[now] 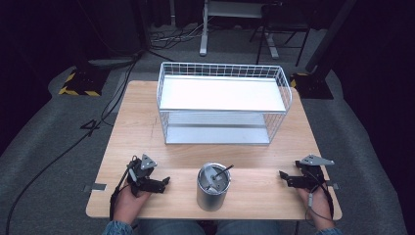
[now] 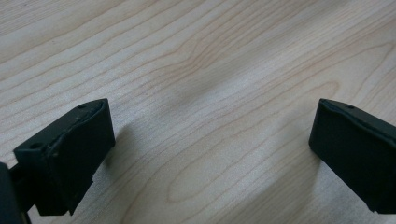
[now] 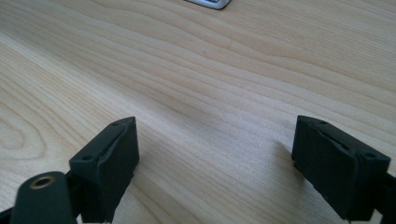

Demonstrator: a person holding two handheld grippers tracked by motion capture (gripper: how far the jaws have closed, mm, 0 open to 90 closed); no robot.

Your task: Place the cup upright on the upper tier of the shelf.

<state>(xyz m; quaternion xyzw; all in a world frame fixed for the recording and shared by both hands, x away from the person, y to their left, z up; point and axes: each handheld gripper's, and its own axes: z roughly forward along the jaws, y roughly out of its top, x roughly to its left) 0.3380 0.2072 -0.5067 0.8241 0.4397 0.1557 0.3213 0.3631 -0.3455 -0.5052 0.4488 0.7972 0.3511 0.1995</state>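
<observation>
Steel cup (image 1: 213,187) stands between left claw (image 1: 165,182); right claw (image 1: 282,175).

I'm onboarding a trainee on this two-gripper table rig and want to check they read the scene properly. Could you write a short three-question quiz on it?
1. True or false: the left gripper has its jaws closed on the metal cup.
2. What stands behind the cup, farther from the person: A) a white wire basket rack, B) a cardboard box, C) a stack of plates?
3. Fill in: the cup stands ____ the left gripper and the right gripper.

Key
1. False: both grippers rest open on the wooden table, apart from the cup.
2. A, the white wire basket rack.
3. Between.
</observation>
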